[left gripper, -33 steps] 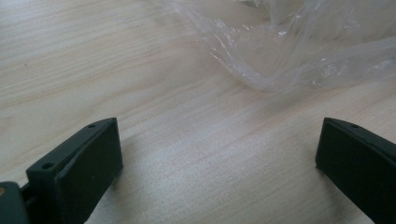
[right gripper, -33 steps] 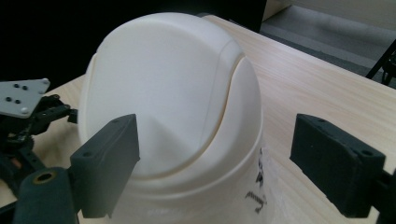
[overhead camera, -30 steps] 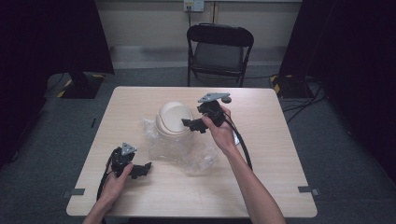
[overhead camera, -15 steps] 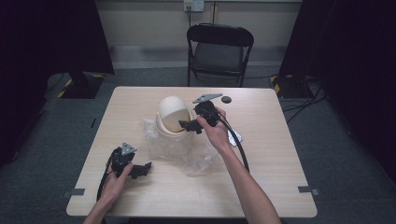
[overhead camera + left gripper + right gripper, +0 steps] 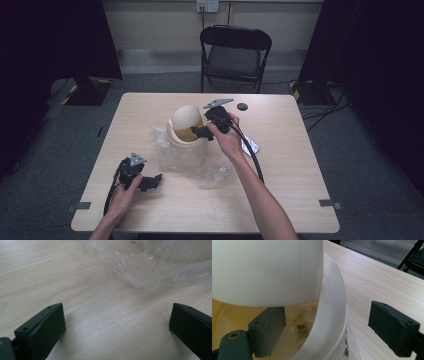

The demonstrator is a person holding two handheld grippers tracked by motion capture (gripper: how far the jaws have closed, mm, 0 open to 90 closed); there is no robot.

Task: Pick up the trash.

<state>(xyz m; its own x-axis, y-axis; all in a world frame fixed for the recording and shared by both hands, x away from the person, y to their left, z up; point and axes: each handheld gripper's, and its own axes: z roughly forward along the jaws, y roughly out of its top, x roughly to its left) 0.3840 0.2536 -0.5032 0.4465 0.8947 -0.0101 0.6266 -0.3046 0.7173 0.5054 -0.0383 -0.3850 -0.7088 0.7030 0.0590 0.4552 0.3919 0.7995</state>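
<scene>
High view: the right gripper [image 5: 201, 133] reaches from the person's extended right arm to the white container [image 5: 186, 126] at table [image 5: 300, 150] centre. The left gripper [image 5: 150, 182] rests near the front-left edge, beside the clear plastic bag [image 5: 200, 162].

Left gripper view: jaws spread wide, empty, above bare wood.

Right gripper view: jaws wide apart, straddling the container wall [image 5: 332, 315], not clamped.
</scene>
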